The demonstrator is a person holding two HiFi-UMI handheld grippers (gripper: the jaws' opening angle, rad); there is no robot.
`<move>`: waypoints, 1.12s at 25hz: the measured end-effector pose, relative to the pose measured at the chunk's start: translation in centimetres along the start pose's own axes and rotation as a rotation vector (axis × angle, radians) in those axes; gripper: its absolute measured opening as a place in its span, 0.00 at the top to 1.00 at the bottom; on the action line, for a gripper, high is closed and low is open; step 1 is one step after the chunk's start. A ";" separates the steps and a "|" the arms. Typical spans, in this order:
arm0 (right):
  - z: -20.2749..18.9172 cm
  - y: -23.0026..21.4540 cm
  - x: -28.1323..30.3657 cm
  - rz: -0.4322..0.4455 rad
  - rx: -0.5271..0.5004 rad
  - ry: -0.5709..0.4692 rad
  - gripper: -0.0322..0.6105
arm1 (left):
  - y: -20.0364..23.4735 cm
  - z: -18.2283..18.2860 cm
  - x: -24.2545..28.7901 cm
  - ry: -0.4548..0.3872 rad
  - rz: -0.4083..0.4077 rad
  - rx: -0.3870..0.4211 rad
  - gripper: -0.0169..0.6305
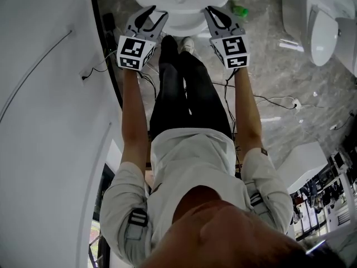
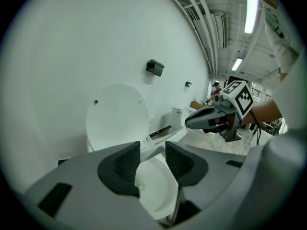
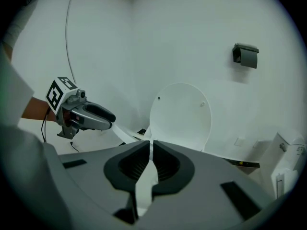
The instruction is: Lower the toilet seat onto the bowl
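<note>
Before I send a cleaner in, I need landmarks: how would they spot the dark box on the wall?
Find the white wall behind the toilet. Above and right of its raised round lid hangs the dark box, the biggest dark fitting there.

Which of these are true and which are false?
1. The toilet lid stands upright. True.
2. The left gripper is squeezed shut. False: its jaws stand apart.
3. The right gripper is closed on the thin white seat. True.
4. The person wears white trousers. False: the trousers are black.
</note>
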State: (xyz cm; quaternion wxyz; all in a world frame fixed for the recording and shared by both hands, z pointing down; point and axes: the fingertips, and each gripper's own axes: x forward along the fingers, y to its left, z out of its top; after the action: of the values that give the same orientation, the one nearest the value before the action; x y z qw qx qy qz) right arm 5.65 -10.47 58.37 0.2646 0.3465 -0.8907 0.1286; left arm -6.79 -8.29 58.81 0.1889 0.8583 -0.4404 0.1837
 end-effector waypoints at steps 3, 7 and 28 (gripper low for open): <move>-0.7 0.3 -0.1 0.002 0.015 0.005 0.89 | -0.3 -0.6 -0.1 -0.001 0.004 -0.022 0.70; -1.8 0.8 -0.2 -0.002 0.028 0.009 0.89 | -0.6 -1.8 -0.2 0.012 0.000 -0.033 0.71; -8.5 4.0 -0.2 0.007 0.061 0.094 0.89 | -2.3 -8.4 -0.7 0.076 -0.016 -0.126 0.75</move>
State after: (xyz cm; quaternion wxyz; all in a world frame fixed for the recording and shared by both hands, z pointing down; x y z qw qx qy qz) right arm 6.24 -3.96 65.08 0.2949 0.3449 -0.8742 0.1726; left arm -6.58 -2.49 65.30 0.2603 0.8408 -0.4366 0.1864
